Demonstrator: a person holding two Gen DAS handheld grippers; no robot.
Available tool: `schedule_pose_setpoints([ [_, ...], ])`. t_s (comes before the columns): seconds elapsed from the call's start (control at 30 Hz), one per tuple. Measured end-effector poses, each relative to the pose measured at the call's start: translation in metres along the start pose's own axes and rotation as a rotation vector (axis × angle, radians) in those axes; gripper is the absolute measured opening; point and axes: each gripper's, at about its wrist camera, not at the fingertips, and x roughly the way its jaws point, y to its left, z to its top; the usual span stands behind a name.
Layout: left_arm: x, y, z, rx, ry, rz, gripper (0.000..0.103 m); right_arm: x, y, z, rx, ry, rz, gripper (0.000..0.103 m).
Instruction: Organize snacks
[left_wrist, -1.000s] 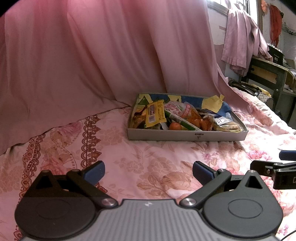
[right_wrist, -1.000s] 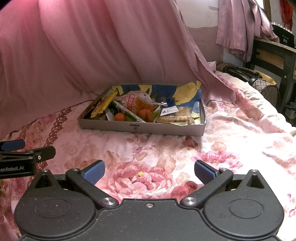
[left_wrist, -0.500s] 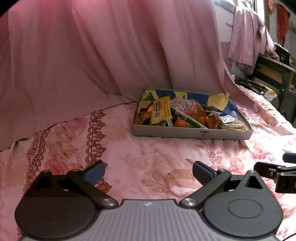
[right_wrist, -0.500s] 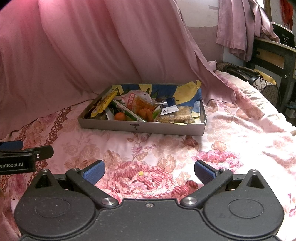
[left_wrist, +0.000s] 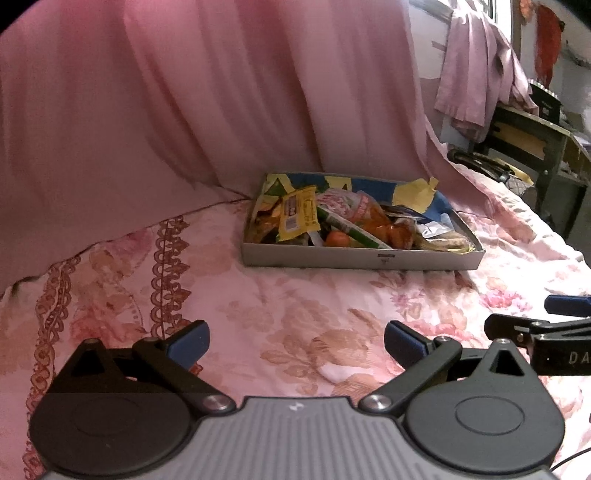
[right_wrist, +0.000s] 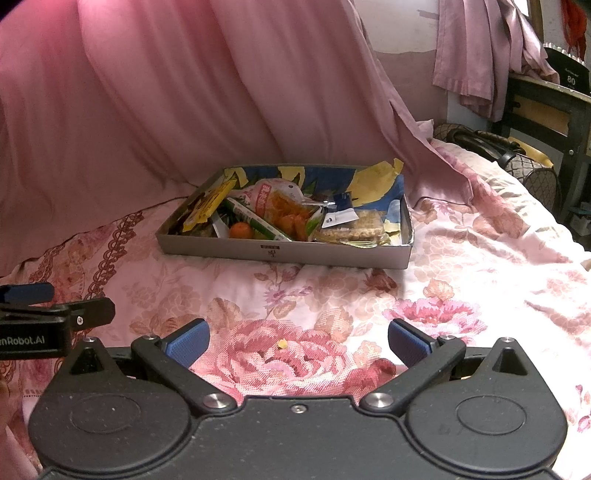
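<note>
Left wrist view: 1 shallow grey box (left_wrist: 362, 256) sits on the bed (left_wrist: 295, 302), ahead & slightly right, back edge just beside the pink curtain (left_wrist: 184, 110). Inside, a loose heap of snacks: 1 yellow packet (left_wrist: 298, 213) leaning at the left end, 1 green-white stick pack (left_wrist: 351, 229) lying diagonal, 1 small orange fruit (left_wrist: 338, 239) near the front wall, 1 clear bag w/ orange pieces (left_wrist: 373, 218) in the middle, 1 pale cracker pack (left_wrist: 448, 242) at the right end. Left gripper (left_wrist: 297, 341) low over the floral sheet, fingers spread wide, nothing between them. Part of the right gripper pokes in at the right edge; can't tell its spread from here.

Right wrist view: same box (right_wrist: 288, 253), now ahead & slightly left; 1 cracker pack (right_wrist: 354, 230) w/ a white tag in the right half, orange fruit (right_wrist: 241, 230) by the front wall. Right gripper (right_wrist: 298, 341) level over a big pink flower print, fingers wide apart, empty. 1 tiny yellow crumb (right_wrist: 282, 344) on the sheet between them. Dark desk (right_wrist: 546, 107) far right.
</note>
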Motion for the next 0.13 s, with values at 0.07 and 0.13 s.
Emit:
schedule_pose_setpoints([
  [0.07,0.0004,-0.001,0.0002,0.002,0.0,0.004,0.103,-0.0003,0.0003,0.0002,0.001,0.002,0.0,0.102],
  [0.13,0.0008,-0.0009,0.0002,-0.001,0.004,0.007,0.103,-0.0008,0.0006,0.0004,0.003,0.006,0.001,0.102],
])
